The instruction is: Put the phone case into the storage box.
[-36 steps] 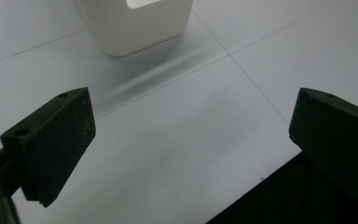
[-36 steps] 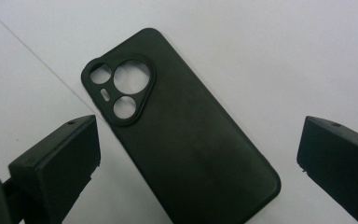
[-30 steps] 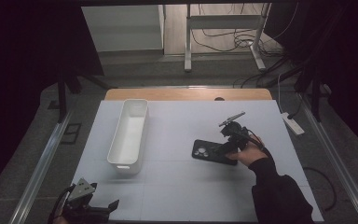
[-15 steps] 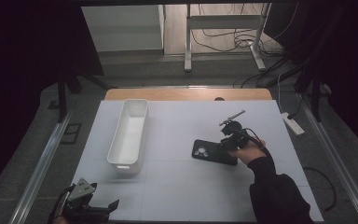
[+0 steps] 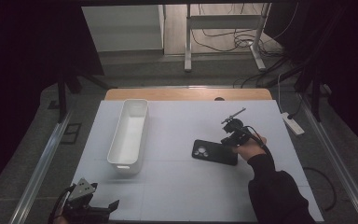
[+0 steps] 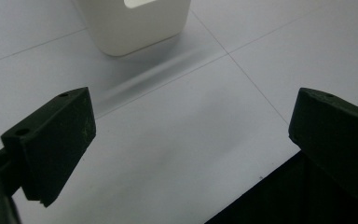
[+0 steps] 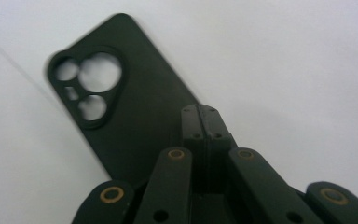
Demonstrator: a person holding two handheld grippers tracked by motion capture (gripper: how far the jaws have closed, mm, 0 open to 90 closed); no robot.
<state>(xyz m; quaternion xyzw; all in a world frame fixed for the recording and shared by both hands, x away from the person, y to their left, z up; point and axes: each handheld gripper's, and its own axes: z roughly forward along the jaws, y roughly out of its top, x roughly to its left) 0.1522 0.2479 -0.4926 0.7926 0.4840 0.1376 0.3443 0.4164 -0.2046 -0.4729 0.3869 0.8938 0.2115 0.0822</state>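
Right gripper view: right tool jaws just closed together, pinching phone case edge; case bottom hidden behind tool.
Left tool: jaws wide apart, nothing held, over tabletop.
Bin: top cut off.

White table: white bin, black phone case.

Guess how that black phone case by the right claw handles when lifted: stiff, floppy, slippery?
The phone case looks thin, an empty shell with open camera cutouts, so it is probably light and may flex somewhat. It lies flat on the table, so it should slide rather than roll or tip. The right claw, jaws just closed, sits at its edge; a smooth finish could slip.
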